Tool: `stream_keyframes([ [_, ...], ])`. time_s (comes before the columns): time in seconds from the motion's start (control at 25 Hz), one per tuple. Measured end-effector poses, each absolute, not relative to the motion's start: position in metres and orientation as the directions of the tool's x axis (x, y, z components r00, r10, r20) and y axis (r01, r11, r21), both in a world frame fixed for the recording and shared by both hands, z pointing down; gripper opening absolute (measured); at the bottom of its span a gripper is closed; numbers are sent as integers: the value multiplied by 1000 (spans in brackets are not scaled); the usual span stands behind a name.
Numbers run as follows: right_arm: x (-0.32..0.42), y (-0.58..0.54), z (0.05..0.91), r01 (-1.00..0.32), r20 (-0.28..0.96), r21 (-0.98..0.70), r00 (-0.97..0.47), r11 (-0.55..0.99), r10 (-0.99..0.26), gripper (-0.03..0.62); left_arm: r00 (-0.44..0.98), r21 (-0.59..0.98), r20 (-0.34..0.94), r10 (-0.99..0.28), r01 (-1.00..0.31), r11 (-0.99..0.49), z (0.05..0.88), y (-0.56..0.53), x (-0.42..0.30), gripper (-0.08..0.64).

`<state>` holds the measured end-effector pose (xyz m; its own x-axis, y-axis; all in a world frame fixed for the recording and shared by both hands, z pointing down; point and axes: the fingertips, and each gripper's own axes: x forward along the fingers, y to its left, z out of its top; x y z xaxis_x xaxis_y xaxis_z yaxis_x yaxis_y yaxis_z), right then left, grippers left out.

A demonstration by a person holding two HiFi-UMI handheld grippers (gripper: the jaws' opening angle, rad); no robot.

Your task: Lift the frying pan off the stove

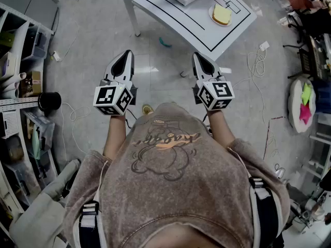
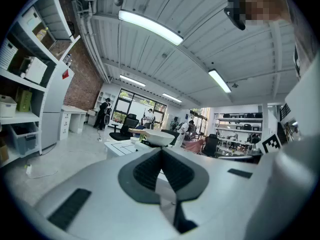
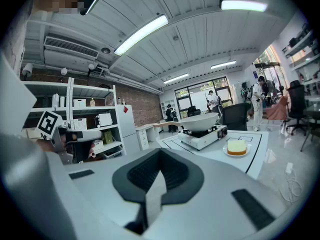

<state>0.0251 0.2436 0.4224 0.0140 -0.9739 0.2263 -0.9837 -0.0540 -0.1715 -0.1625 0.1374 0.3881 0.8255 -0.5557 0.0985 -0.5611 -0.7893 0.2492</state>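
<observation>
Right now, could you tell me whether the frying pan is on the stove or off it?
On the stove: in the right gripper view the frying pan rests on it, atop the white table.

The head camera looks steeply down past the person's chest (image 1: 165, 159) onto the left gripper (image 1: 125, 54), the right gripper (image 1: 198, 57) and the floor (image 1: 161, 72). It catches the white table (image 1: 196, 27) only at its top edge. Each gripper camera sits just behind its own jaws, facing nearly level across the room. Both share that table and the stove (image 3: 202, 136), which seems nearer in the right gripper view.
</observation>
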Motion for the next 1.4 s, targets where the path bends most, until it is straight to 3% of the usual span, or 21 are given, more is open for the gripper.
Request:
stream_keyframes([
  [0.72, -10, 222, 429, -978, 234, -175, 72, -114, -970, -5, 858, 263, 109, -501, -511, -818, 412, 109, -199, 3],
  [1.4, 18, 169, 435, -971, 208, -198, 94, -136, -974, -5, 873, 258, 76, -482, -484, -836, 408, 52, -163, 3],
])
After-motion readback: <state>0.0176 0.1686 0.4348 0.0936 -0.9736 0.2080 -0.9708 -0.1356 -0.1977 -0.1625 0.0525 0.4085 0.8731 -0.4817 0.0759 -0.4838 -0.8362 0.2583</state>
